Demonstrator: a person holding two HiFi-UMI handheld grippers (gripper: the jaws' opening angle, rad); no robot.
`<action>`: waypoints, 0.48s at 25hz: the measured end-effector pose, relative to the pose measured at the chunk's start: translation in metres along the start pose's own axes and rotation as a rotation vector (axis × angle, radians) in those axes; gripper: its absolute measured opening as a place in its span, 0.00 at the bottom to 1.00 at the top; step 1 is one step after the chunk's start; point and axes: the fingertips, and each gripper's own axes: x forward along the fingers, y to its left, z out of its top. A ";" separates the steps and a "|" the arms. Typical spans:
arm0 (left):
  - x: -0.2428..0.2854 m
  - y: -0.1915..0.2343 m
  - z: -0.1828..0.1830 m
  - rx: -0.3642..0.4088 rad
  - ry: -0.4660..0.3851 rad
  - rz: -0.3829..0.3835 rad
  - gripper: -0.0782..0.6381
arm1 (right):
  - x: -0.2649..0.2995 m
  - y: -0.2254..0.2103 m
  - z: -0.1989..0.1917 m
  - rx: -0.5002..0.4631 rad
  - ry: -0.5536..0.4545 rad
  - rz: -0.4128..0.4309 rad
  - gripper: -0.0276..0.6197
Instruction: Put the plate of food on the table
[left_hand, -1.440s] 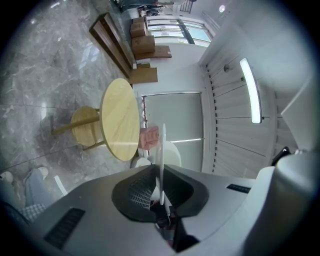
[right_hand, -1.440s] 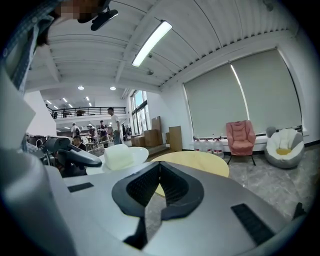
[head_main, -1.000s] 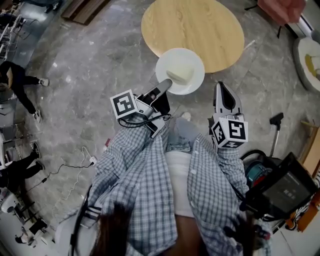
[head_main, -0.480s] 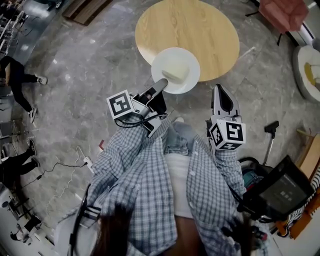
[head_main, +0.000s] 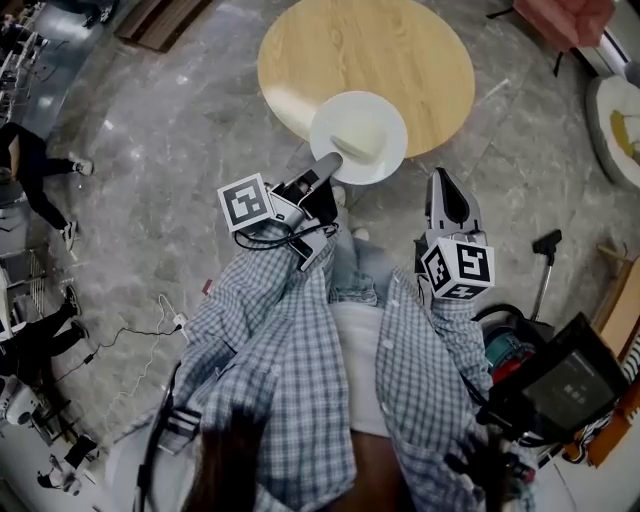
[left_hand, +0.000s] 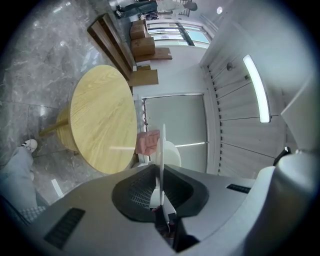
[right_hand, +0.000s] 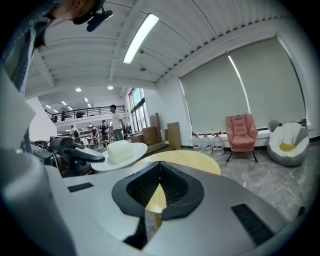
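Gripping the plate (head_main: 388, 160) by its near rim alone, the left gripper (head_main: 326, 172) has its jaws clamped on the thin white edge. The plate hangs in the upper centre of the head view, half over the lower edge of the round wooden worktop (head_main: 400, 50) and half over the grey floor (head_main: 180, 120). A pale block of food (head_main: 357, 141) sits near the plate's middle. The right gripper (head_main: 446, 186) is at centre right with its jaws together on nothing, well apart from the plate.

The main risk is the one-sided hold. All the weight hangs beyond the pinch, so a jolt or a slight roll of the left gripper could tip the plate and let the food slide off. Releasing now would probably drop the plate off the worktop's edge, since part of it overhangs the floor. Lowering too early could knock the plate's underside against that edge.

The worktop is bare across its whole top, so there is free room toward the top of the frame to carry the plate further in. A pink armchair (head_main: 570, 15) stands in the upper right corner, clear of that path.
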 end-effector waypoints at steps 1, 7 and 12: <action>0.002 0.000 0.000 0.001 0.005 -0.001 0.15 | -0.001 -0.002 0.000 0.004 -0.002 -0.006 0.05; 0.011 -0.003 0.002 0.000 0.020 -0.021 0.15 | -0.004 -0.007 -0.001 0.018 -0.002 -0.034 0.05; 0.034 0.000 0.013 -0.001 0.045 0.000 0.15 | 0.011 -0.020 0.005 0.043 0.004 -0.049 0.05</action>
